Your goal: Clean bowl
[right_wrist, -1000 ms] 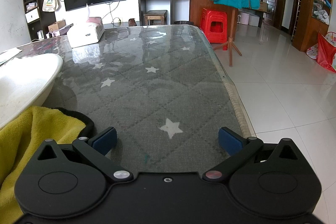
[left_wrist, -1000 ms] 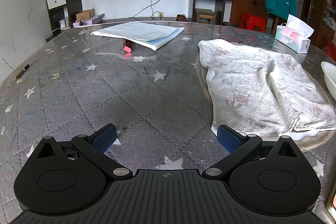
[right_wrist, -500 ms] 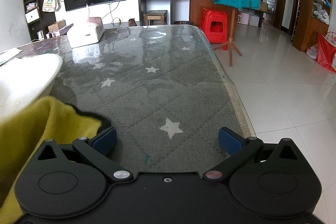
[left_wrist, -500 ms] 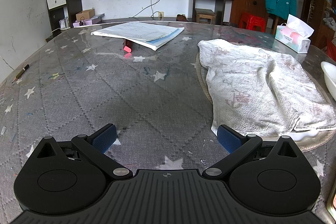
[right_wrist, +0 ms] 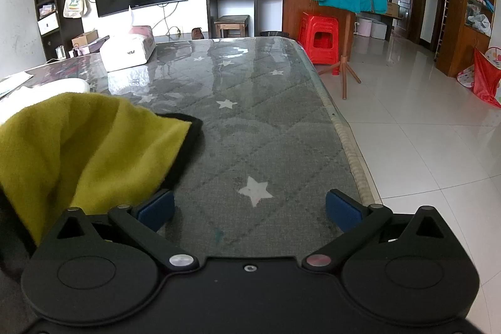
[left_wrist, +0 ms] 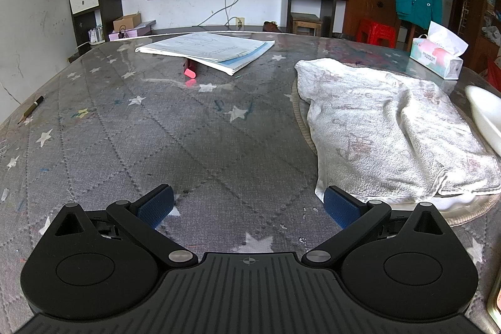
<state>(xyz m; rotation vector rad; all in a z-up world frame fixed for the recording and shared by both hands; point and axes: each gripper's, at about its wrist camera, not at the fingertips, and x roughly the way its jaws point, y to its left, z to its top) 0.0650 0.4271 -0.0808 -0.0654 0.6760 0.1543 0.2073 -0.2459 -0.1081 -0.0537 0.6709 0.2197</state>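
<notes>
Nearest to me, my left gripper [left_wrist: 247,204] hangs low over the table [left_wrist: 150,146] with its jaws spread wide and nothing between them; the right-hand pad sits just beside the near corner of the white towel [left_wrist: 385,130], and I can't tell whether it touches. My right gripper [right_wrist: 249,207] is spread just as wide over bare tabletop, holding nothing.

A yellow cloth [right_wrist: 78,143] rises at the left of the right wrist view, close against the left pad, not between the jaws. What is lifting it I can't see.

A little further out, the bowl [left_wrist: 487,118], white, shows only as a rim at the right edge of the left view, just beside the towel. In the right view the cloth covers where I'd expect it, so I won't call it there.

By my read, we're at the very start: no wiping contact visible, neither gripper on cloth or bowl. Grasp, wipe and release all remain.

Far end: papers [left_wrist: 209,50] and a tissue box [left_wrist: 436,57].
</notes>
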